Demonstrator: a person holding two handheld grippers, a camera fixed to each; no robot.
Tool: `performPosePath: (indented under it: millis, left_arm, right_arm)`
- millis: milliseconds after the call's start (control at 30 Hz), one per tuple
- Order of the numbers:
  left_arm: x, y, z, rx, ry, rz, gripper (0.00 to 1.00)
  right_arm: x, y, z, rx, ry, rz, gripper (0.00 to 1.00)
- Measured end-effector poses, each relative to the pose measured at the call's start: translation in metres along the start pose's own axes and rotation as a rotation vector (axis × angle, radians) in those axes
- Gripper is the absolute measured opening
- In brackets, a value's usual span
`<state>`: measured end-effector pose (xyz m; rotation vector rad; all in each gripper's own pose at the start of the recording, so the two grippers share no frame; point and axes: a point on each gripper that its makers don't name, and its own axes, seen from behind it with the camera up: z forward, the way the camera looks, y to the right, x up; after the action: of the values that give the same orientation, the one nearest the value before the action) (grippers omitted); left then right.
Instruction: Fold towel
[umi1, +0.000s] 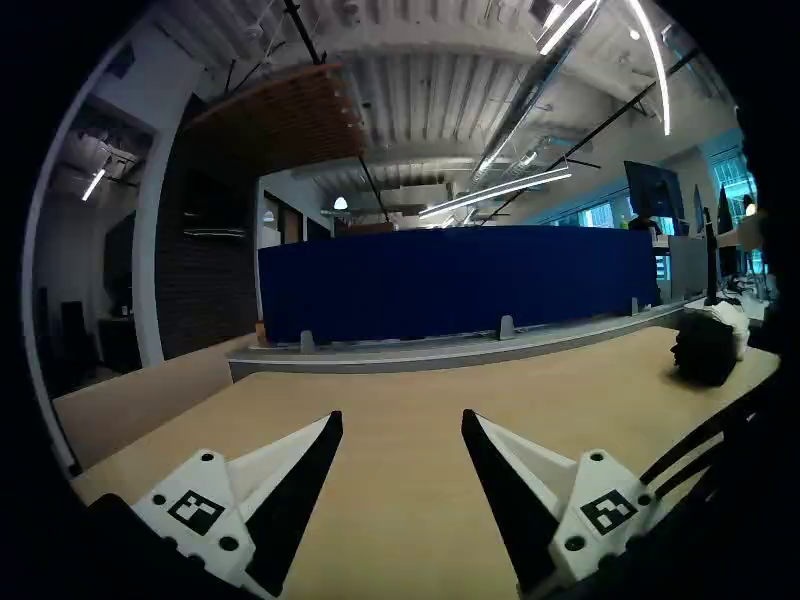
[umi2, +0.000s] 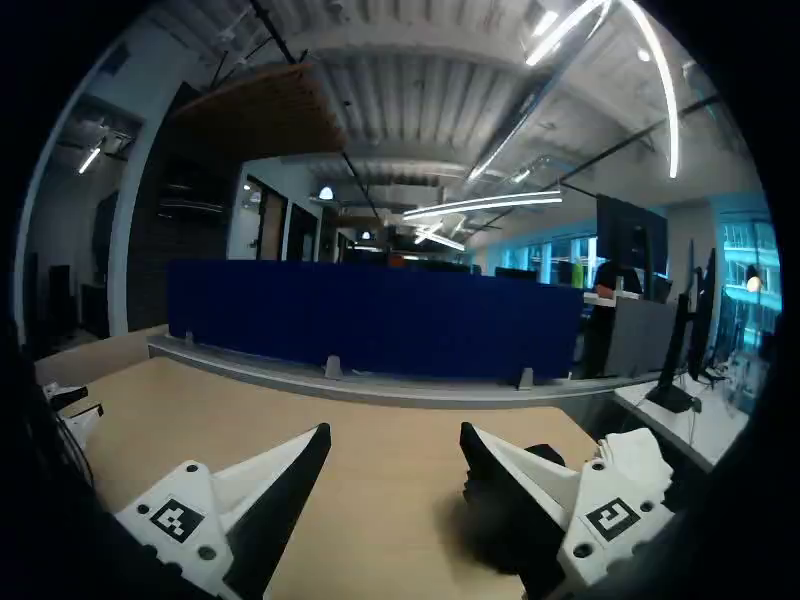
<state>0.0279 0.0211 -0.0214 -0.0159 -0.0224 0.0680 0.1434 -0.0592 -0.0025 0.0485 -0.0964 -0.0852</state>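
Fingers (umi1: 290, 480) of left gripper (umi1: 400, 418) and right gripper (umi2: 393, 430) are standing spread, empty. Dark towel (umi2: 545, 456) is lying bunched at five o'clock in the right gripper view — best reaching for a corner.

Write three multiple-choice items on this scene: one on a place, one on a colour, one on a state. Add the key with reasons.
1. In the left gripper view, where is the dark cloth bundle?
A. between the jaws
B. hanging off the near edge
C. on the table, far right

2. The divider behind the table is:
A. red
B. blue
C. green

3. The left gripper is:
A. open, empty
B. shut on cloth
C. shut, empty

Key: C, the bundle lies near the table's right edge, away from the jaws; B, the panel is deep blue; A, bare tabletop shows in the wide gap between the jaws.
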Motion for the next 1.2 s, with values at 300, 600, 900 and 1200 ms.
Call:
performPosePath:
  millis: [300, 600, 900, 1200]
  left_arm:
    - [-0.018, 0.005, 0.012, -0.032, 0.029, 0.015, 0.88]
    - [-0.026, -0.003, 0.021, -0.034, 0.031, -0.048, 0.88]
    - [-0.030, -0.007, 0.021, -0.029, 0.027, -0.068, 0.88]
    - [-0.028, -0.006, 0.020, -0.030, 0.024, -0.069, 0.88]
  right_arm:
    - [-0.004, -0.020, 0.008, 0.025, -0.011, -0.022, 1.00]
    - [-0.017, -0.025, 0.013, 0.028, -0.040, -0.034, 1.00]
    - [-0.016, -0.023, 0.019, 0.030, -0.038, -0.031, 1.00]
    - [-0.008, -0.004, 0.016, 0.019, -0.010, -0.024, 1.00]
